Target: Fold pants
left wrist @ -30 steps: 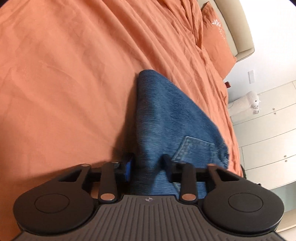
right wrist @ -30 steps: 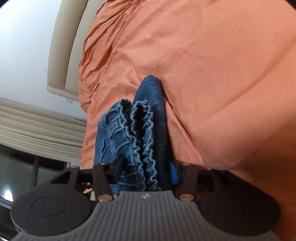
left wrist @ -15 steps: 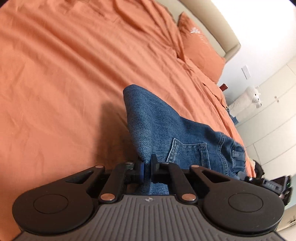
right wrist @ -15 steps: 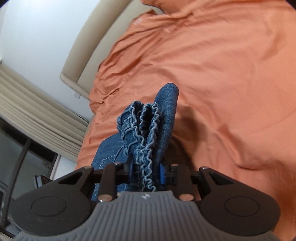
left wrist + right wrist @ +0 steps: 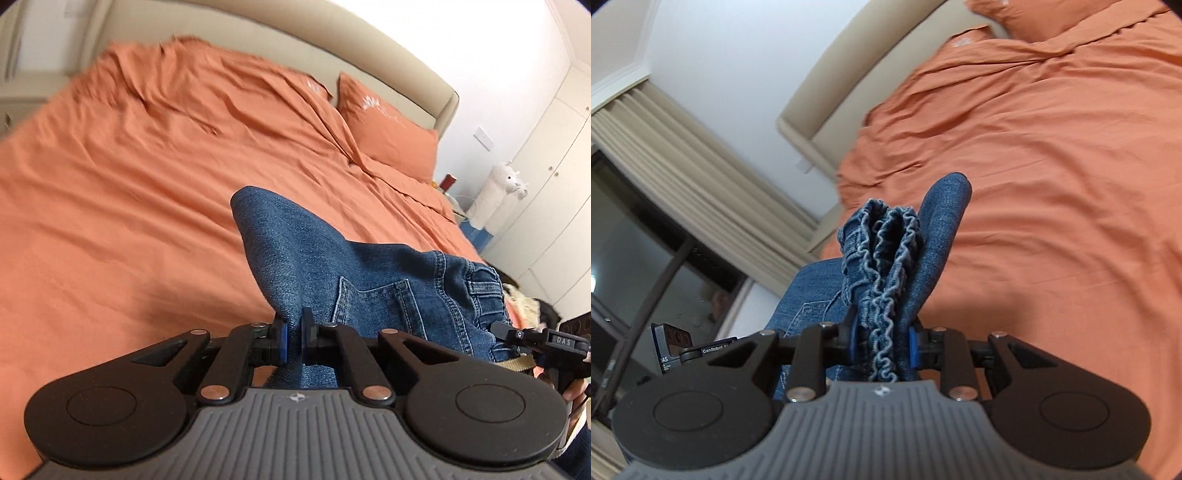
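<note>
We see the blue denim pants (image 5: 373,280) held up above the bed (image 5: 129,206), stretched between the two grippers with a back pocket facing the left camera. The left gripper (image 5: 291,338) is clamped on a thin fold of denim, while the right gripper (image 5: 882,341) is closed around the bunched, ruffled elastic waistband (image 5: 886,266) — thicker cloth, so its fingers sit wider. Beyond lie orange sheets and a pillow (image 5: 388,129) against the beige headboard (image 5: 369,51).
</note>
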A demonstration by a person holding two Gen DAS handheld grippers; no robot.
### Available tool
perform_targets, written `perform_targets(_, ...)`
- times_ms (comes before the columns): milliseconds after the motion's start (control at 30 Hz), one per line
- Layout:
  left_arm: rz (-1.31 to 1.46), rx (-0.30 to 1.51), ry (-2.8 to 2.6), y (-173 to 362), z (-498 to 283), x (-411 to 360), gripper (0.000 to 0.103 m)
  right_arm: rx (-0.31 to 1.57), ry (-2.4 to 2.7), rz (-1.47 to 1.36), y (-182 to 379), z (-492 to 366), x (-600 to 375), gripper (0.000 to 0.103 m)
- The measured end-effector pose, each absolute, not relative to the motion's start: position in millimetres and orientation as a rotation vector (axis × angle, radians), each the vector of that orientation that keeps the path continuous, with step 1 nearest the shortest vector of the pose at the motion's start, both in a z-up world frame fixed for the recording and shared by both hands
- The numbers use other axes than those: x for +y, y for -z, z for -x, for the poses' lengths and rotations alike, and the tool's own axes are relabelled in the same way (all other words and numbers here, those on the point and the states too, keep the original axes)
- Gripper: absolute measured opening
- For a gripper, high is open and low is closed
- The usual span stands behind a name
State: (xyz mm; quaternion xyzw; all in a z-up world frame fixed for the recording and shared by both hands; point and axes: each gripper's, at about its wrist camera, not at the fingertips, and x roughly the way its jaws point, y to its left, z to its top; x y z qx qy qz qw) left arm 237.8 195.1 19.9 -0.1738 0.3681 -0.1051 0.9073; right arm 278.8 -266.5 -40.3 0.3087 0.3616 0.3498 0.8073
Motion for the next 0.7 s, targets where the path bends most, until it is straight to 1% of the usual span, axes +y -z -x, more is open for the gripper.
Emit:
perform_targets(67, 0.327, 0.754, 0.186, -34, -226, 211, 0.006, 0.765, -0.795, -0.684, 34, -272, -233, 0.021)
perform_targets(133, 0.299, 0.753, 0.157, -44, -219, 224, 0.006, 0.762, -0.809, -0.689, 32, -270, -221, 0.021)
perform_targets(233, 0.276, 0.751, 0.121, -48, -216, 243, 0.006, 0.765, -0.843, -0.705, 33, -267, -181, 0.021)
perform_targets(267, 0.273, 0.754, 0.112, -46, -217, 248, 0.006, 0.765, -0.843, -0.705, 33, -267, -181, 0.021)
perform_targets(433, 0.299, 0.781, 0.082, -19, -229, 284, 0.006, 0.809, -0.848, -0.713, 58, -290, -131, 0.021)
perform_targets(600, 0.339, 0.819, 0.078, 21, -252, 313, 0.006, 0.861, -0.832, -0.695, 82, -310, -107, 0.021)
perform_targets(667, 0.351, 0.836, 0.083, 39, -259, 324, 0.006, 0.892, -0.822, -0.681, 103, -326, -95, 0.021)
perform_targets(700, 0.356, 0.845, 0.086, 48, -264, 328, 0.006, 0.892, -0.822, -0.681, 103, -326, -95, 0.021)
